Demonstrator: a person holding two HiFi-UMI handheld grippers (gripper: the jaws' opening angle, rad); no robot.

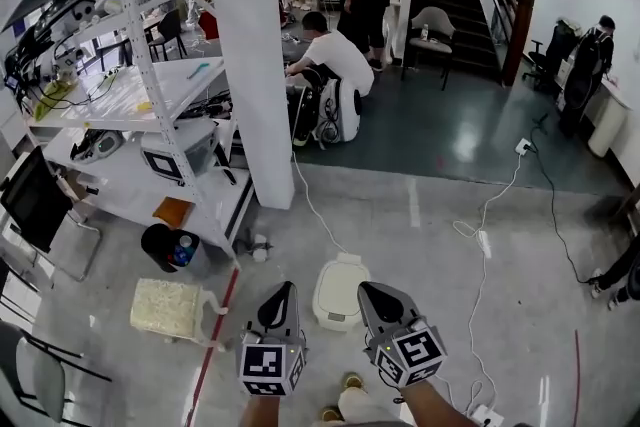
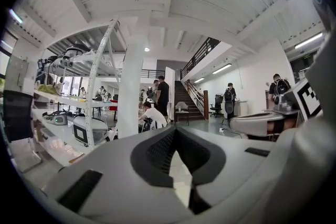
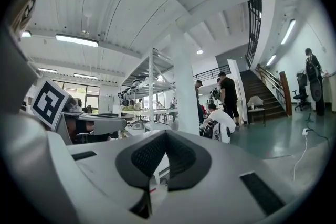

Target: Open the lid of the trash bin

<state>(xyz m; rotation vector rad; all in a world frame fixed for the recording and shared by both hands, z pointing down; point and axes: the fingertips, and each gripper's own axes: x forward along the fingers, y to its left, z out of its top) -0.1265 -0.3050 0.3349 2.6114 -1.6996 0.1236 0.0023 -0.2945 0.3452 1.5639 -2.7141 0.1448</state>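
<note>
In the head view a small white trash bin (image 1: 338, 291) stands on the grey floor with its lid down. It sits straight ahead of me, between my two grippers. My left gripper (image 1: 285, 291) hovers at the bin's left side and my right gripper (image 1: 368, 291) at its right side, both held above the floor. Neither touches the bin. In the left gripper view the left gripper (image 2: 176, 131) has its jaws together with nothing held. The right gripper view shows the right gripper (image 3: 165, 135) the same way. Both gripper views point up and out over the room, so the bin is not clearly visible there.
A white pillar (image 1: 250, 55) and a metal shelving rack (image 1: 150, 100) rise ahead on the left. A black bucket (image 1: 160, 245) and a pale foam block (image 1: 168, 307) lie left of the bin. White cables (image 1: 482, 237) trail on the right. A person (image 1: 335, 63) crouches beyond the pillar.
</note>
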